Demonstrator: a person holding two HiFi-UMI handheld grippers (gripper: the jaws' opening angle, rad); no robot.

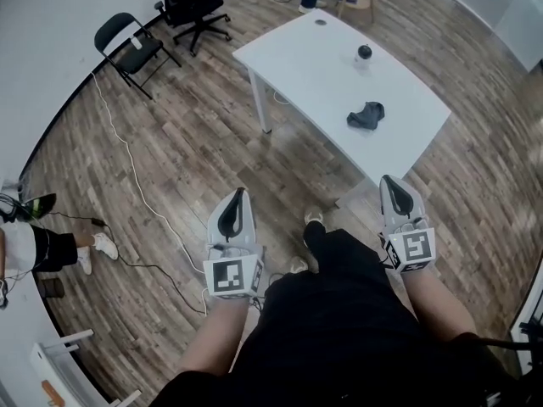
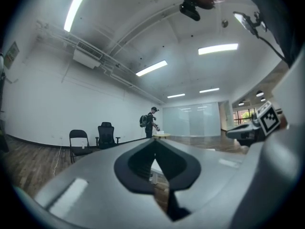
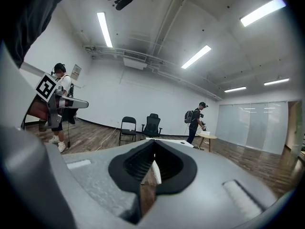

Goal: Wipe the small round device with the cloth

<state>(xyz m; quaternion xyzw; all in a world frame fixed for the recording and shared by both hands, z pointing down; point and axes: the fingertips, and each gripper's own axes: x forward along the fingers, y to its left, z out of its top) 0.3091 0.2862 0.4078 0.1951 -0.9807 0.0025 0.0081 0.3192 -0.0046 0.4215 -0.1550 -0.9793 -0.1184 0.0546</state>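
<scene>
We are holding the left gripper (image 1: 237, 200) and right gripper (image 1: 392, 186) closed and empty, short of the white table (image 1: 305, 66), where the dark small round device (image 1: 364, 52) is sitting beyond the crumpled cloth (image 1: 366, 114).

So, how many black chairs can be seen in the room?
2. The folding chair stands by the wall, upper left in the head view; the office chair stands just right of it. Others may lie outside the frame.
</scene>
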